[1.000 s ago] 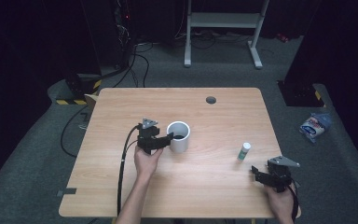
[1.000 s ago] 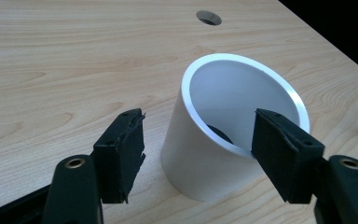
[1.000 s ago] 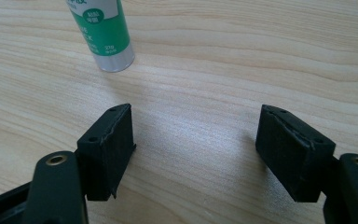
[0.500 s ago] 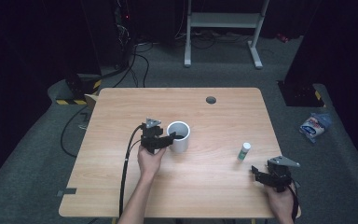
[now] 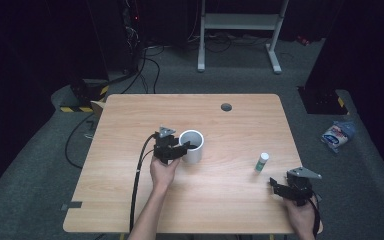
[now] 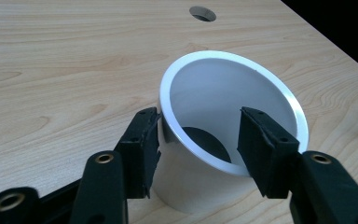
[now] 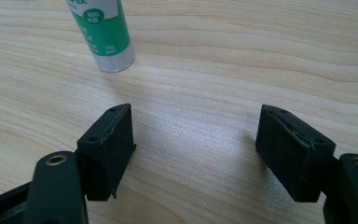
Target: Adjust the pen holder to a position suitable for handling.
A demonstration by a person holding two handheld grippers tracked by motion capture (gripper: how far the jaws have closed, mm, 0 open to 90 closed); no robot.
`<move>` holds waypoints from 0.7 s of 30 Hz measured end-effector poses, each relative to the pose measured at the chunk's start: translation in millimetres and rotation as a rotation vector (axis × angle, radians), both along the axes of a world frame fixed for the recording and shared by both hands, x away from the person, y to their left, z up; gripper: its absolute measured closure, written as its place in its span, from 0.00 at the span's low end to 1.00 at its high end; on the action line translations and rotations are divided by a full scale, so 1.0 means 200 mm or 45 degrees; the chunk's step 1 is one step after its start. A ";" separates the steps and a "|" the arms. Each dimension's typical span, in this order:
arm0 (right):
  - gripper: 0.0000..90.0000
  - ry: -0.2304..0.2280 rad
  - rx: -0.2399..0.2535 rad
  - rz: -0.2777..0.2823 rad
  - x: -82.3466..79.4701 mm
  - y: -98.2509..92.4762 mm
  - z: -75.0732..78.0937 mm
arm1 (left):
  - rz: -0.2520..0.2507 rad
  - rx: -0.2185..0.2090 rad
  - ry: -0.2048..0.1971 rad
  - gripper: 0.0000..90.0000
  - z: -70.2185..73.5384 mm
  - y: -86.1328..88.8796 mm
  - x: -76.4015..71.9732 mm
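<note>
High view: one white cup [image 5: 192, 145] and one glue stick [image 5: 262, 161] are seen on the bench [image 5: 130, 200]. The left claw [image 6: 198, 140], just closing, straddles the cup's near wall; the right claw [image 7: 196, 149] is held apart, empty.

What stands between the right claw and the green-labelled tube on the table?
Nothing visible. The right claw rests open on the table, and bare wood lies between its jaws and the tube standing upright just ahead.

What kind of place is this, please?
Probably a lab or recording room, not a home: a bare wooden table on grey carpet, cables trailing over the floor, and a white metal stand against a dark background.
</note>
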State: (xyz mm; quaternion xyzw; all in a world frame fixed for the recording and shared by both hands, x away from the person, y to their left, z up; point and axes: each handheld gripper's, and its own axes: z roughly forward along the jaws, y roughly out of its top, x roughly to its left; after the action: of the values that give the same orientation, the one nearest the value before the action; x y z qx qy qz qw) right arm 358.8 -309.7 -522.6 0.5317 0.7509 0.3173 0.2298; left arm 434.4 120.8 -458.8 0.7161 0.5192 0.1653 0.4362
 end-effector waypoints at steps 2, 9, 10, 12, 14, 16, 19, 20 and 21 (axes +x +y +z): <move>0.31 0.000 0.000 0.000 0.00 0.00 0.00 | 0.000 0.000 0.000 0.54 0.00 0.00 0.00; 0.31 0.000 0.000 0.000 0.00 0.00 0.00 | -0.019 0.014 0.003 0.55 0.00 0.00 -0.01; 0.31 0.000 0.000 0.000 0.00 0.00 0.00 | -0.022 0.012 0.006 0.55 0.00 -0.01 -0.01; 0.31 0.000 0.000 0.000 0.00 0.00 0.00 | -0.030 0.021 0.003 0.55 0.00 -0.01 -0.01; 0.31 0.000 0.000 0.000 0.00 0.00 0.00 | -0.039 0.030 0.004 0.55 0.01 -0.02 -0.02; 0.31 0.000 0.000 0.000 0.00 0.00 0.00 | -0.050 0.036 0.004 0.55 0.01 -0.02 -0.03; 0.31 0.000 0.000 0.000 0.00 0.00 0.00 | -0.073 0.048 0.004 0.55 0.01 -0.03 -0.04; 0.31 0.000 0.000 0.000 0.00 0.00 0.00 | -0.080 0.048 0.009 0.55 0.01 -0.04 -0.05; 0.31 0.000 0.000 0.000 0.00 0.00 0.00 | -0.091 0.052 0.004 0.55 0.01 -0.04 -0.05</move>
State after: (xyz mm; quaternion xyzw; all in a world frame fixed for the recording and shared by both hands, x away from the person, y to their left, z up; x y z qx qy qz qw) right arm 358.8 -309.7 -522.6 0.5316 0.7509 0.3173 0.2299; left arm 423.9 112.6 -456.9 0.7433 0.4903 0.1591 0.4264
